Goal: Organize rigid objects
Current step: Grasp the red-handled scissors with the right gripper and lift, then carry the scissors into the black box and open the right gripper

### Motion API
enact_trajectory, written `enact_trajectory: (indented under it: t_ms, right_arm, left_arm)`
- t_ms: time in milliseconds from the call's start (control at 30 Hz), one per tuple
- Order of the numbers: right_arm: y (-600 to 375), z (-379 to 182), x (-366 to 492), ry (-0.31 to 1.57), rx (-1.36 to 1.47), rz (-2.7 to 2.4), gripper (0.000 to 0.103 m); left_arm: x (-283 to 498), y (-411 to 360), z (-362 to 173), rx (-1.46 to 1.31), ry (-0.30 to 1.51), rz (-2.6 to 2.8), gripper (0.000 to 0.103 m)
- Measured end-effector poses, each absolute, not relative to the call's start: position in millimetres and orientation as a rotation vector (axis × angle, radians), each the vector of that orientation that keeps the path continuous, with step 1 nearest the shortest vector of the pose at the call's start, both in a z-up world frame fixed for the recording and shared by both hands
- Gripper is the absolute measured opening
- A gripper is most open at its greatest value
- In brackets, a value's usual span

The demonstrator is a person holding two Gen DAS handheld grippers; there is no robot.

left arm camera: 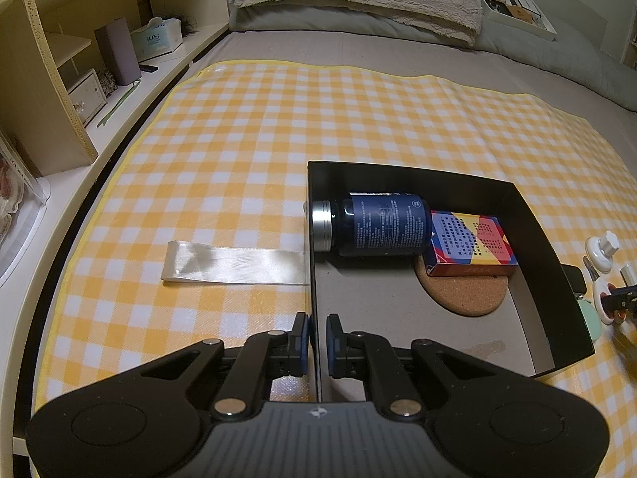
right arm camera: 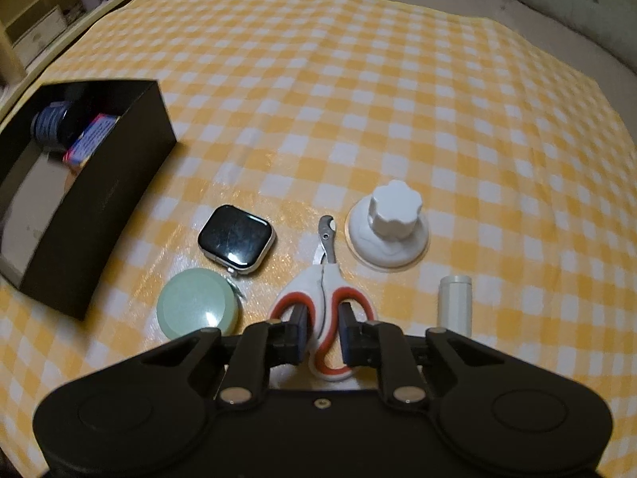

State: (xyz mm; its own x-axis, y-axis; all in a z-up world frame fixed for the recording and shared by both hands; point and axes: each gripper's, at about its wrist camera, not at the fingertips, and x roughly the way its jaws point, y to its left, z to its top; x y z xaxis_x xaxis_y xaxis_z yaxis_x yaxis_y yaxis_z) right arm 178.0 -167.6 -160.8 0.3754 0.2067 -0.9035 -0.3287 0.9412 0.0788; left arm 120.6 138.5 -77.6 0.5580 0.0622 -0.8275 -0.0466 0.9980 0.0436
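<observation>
Scissors (right arm camera: pixel 324 298) between the right jaws, blades pointing away.

Far half of checked cloth (right arm camera: pixel 358 79): bare, open passage. Near strip crowded: watch (right arm camera: pixel 235 238), green disc (right arm camera: pixel 197 304), clippers (right arm camera: pixel 324 298), white knob (right arm camera: pixel 392 225) and white tube (right arm camera: pixel 455 302) lie close together, narrow gaps between. Left: black box (left arm camera: pixel 549 247) walls block a level approach; near half of its floor free, bottle (left arm camera: pixel 374 225), carton (left arm camera: pixel 469 245) and cork coaster (left arm camera: pixel 466 296) fill the far end.
</observation>
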Motion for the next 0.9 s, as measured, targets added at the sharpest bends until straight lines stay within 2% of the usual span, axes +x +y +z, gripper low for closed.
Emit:
enact_trajectory:
  t_ms: [200,500,667,900]
  right_arm:
    - [-168,-158,178,1.159,-0.044,0.343,0.016]
    - [-158,-95,176,0.968,0.036,0.42,0.016]
    - [-131,-62,169,0.899,0.045,0.579,0.017]
    - [-73,-45,159,0.868,-0.045,0.832,0.017]
  left_arm:
    - [121,139,-78,0.017,0.977,0.064,0.01]
    - [120,138,-78,0.015,0.977,0.063,0.01]
    - [121,138,-78,0.014,0.977,0.062,0.01]
    - [121,139,-78,0.006,0.977,0.06,0.01]
